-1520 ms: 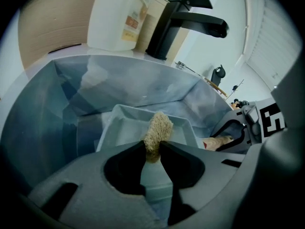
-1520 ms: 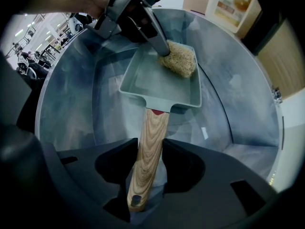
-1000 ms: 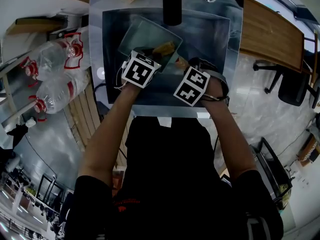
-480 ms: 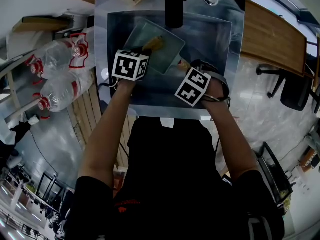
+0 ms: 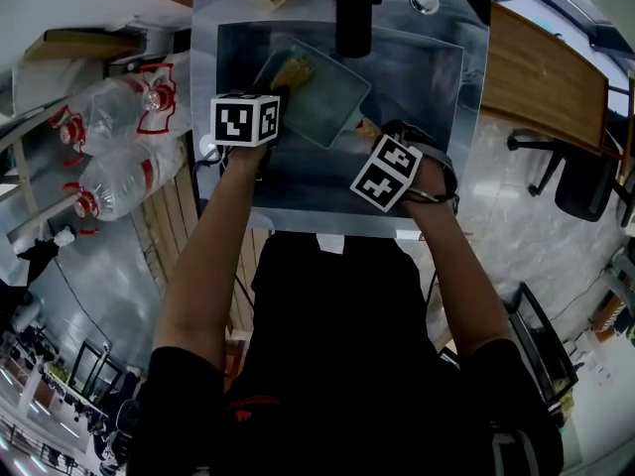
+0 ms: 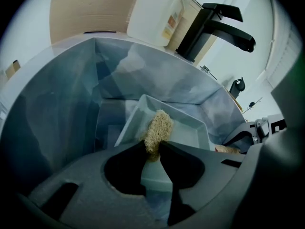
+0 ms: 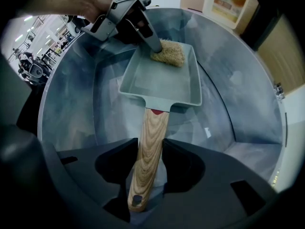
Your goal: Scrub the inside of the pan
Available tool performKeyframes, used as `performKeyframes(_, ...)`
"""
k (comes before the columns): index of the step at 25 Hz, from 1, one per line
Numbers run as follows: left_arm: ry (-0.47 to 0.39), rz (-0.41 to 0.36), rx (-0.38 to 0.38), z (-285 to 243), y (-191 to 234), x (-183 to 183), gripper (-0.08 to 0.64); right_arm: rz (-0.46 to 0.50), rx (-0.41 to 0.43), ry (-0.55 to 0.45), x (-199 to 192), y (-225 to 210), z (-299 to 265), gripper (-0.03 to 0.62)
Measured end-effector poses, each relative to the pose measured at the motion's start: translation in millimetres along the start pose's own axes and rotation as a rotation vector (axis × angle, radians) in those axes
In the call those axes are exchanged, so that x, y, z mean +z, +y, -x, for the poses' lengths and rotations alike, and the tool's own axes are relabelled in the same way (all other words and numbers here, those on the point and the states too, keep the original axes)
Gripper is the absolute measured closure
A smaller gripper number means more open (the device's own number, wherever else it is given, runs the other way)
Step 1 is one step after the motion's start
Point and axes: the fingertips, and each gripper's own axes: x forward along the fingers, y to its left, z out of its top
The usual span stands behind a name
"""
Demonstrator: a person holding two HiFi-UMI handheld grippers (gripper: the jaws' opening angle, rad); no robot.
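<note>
The left tongs pinched the scrubber at the twelve o'clock end of the pan. The right tongs clamped its wooden handle at six o'clock.

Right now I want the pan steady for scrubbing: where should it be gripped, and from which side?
By its wooden handle, coming from the free end along its length. The handle is the one narrow part of the pan, sticking out of the square body, and gripping it leaves the inside free for the scrubber. The right claw is shut on it this way.
</note>
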Motion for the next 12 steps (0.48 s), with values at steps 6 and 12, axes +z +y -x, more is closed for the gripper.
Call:
performKeyframes(6, 0.026, -0.083, -0.096, 3, -33, -4, 0.462, -0.001, -0.002, -0.001, 0, 0, 0, 0.428)
performKeyframes(12, 0.198, -0.545, -0.15, 4, -92, -15, 0.46, -0.001, -0.001, 0.0, 0, 0, 0, 0.427)
